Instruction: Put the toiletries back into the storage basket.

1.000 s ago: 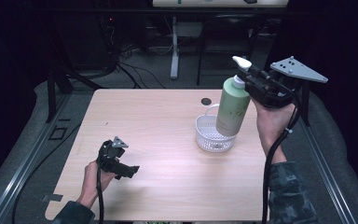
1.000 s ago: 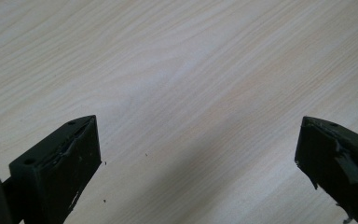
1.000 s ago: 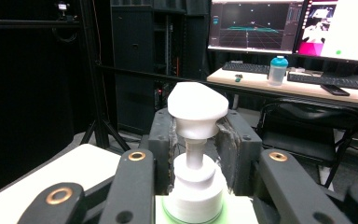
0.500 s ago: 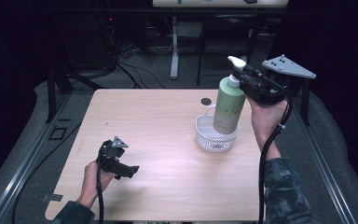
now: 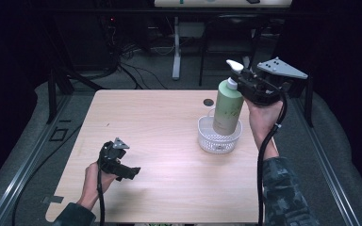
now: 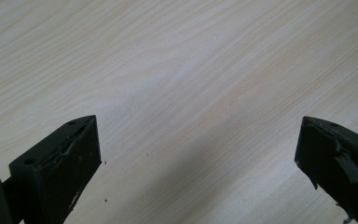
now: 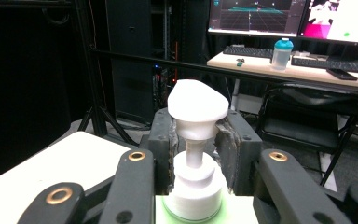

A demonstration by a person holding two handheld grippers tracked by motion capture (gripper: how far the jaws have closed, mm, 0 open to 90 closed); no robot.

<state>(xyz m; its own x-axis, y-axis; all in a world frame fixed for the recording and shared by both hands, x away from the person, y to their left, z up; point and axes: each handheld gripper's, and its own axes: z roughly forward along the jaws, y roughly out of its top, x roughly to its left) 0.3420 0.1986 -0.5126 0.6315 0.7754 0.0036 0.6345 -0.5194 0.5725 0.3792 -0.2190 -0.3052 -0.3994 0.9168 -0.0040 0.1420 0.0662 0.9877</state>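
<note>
Right gripper [image 5: 242, 79], at the upper right of the high view, clamps the white pump neck of a green bottle [image 5: 227, 109]. Bottle base sits inside a white mesh basket [image 5: 218, 139] on the wooden table [image 5: 160, 122]. Left gripper [image 5: 131, 172], lower left, rests on the tabletop with jaws wide apart, holding nothing.

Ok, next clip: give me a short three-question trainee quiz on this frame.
1. True or false: the right gripper is shut on the green pump bottle with the white dispenser head.
2. The bottle's base is at: A) the round white mesh basket, B) the bare wooden table, C) the floor.
3. Is anything between the jaws of the left gripper?

Key: 1 true, gripped at the neck. 2 A. 3 No, they stand open over the tabletop.
</note>
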